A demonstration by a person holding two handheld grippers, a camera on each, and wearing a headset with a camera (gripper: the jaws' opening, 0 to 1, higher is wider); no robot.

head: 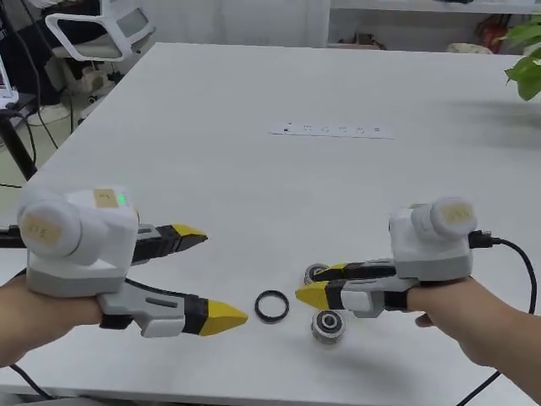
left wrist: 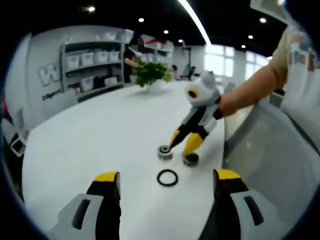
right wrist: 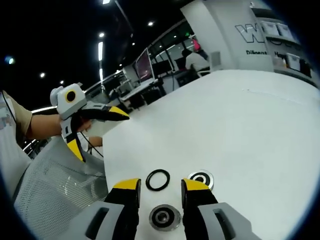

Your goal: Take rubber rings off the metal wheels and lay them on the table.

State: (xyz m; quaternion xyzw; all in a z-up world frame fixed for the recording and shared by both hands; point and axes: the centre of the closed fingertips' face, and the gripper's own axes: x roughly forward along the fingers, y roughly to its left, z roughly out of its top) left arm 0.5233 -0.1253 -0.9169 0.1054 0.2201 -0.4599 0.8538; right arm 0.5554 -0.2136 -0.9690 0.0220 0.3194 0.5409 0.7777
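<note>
We hold the left gripper (head: 210, 275) over the near left part of the white surface (head: 254, 169), its fingers spread wide and empty. The right gripper (head: 314, 285) is at the near right, fingers parted a little and gripping nothing. Between the two, one black rubber ring (head: 272, 306) lies flat and loose. Just right of it a metal wheel (head: 328, 326) rests close to the near edge, and a second wheel (head: 316, 272) peeks out behind the right fingers. The far stretch lies open up to a power strip (head: 332, 130). A plant (head: 526, 59) leans in at the far right edge.
</note>
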